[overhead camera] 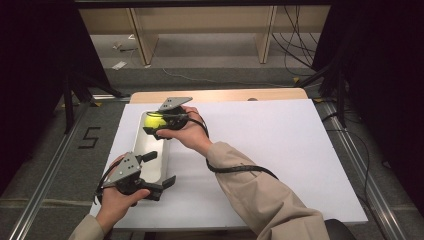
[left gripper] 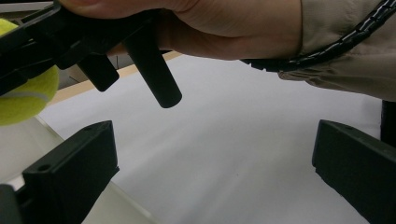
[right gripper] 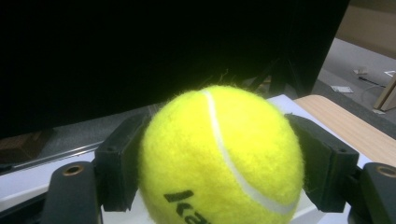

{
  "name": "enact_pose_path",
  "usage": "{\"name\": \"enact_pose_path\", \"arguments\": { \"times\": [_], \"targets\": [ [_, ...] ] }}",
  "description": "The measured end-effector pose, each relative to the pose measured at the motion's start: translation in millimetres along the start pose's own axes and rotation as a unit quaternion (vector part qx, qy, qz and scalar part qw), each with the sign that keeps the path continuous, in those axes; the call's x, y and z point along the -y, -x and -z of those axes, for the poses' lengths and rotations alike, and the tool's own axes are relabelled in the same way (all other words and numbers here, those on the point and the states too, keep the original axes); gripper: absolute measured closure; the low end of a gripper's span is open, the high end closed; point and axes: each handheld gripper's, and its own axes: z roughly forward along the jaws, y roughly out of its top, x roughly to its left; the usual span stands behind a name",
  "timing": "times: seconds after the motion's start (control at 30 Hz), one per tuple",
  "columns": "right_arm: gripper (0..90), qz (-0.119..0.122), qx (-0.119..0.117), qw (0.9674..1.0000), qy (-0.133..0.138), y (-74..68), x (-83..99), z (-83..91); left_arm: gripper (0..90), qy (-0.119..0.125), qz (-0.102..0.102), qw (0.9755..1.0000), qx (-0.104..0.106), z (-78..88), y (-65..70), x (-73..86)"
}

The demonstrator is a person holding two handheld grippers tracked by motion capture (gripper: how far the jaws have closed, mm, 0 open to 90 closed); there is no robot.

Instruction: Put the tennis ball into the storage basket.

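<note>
A yellow-green tennis ball (overhead camera: 153, 120) hangs just above the far end of a long white tray (overhead camera: 137, 144), with my right gripper (overhead camera: 156, 124) shut on it. In the right gripper view the ball (right gripper: 219, 149) sits squeezed between the two black jaws of that gripper (right gripper: 222, 163). My left gripper (overhead camera: 160, 169) is at the tray's near right corner, open, its jaws wide apart with nothing between them. The left gripper view looks across the white sheet between its spread jaws (left gripper: 215, 172), with the ball (left gripper: 23, 98) and tray rim (left gripper: 51, 133) at its left.
A white sheet (overhead camera: 260, 145) covers the table top, and a strip of bare wood (overhead camera: 225, 95) shows at the far edge. The right forearm (overhead camera: 250, 185) and its cable cross the sheet's middle. Metal rails (overhead camera: 45, 175) run along both sides of the table.
</note>
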Motion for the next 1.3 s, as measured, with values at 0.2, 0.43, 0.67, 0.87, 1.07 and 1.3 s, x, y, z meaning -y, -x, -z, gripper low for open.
{"name": "enact_pose_path", "arguments": {
  "times": [0.2, 0.43, 0.67, 0.87, 1.07, 1.3],
  "targets": [
    [26.6, -0.002, -0.001, 1.0000, -0.001, 0.1, 0.3, -2.9, 0.0, 0.000, 0.000, 1.0000, 0.000, 0.0, 0.1, -0.1],
    [26.6, -0.003, -0.001, 1.0000, -0.004, 0.1, 0.7, -5.2, 0.0, 0.000, 0.000, 1.0000, 0.000, 0.0, 0.1, -0.1],
    [26.6, -0.002, -0.001, 1.0000, -0.004, 0.3, 0.9, -8.0, 0.0, 0.000, -0.001, 1.0000, 0.000, -0.2, 0.3, 0.0],
    [26.6, -0.003, -0.002, 1.0000, -0.006, 0.7, 0.8, -9.8, 0.0, 0.000, 0.000, 1.0000, 0.001, 0.0, 0.2, 0.0],
    [26.6, -0.002, -0.002, 1.0000, -0.007, 1.0, 1.6, -12.0, 0.0, 0.000, 0.000, 1.0000, 0.001, -0.1, 0.3, -0.1],
    [26.6, -0.005, -0.002, 0.9999, -0.010, 1.0, 2.5, -13.6, 0.0, 0.000, 0.000, 1.0000, 0.001, -0.2, 0.3, 0.0]
  ]
}}
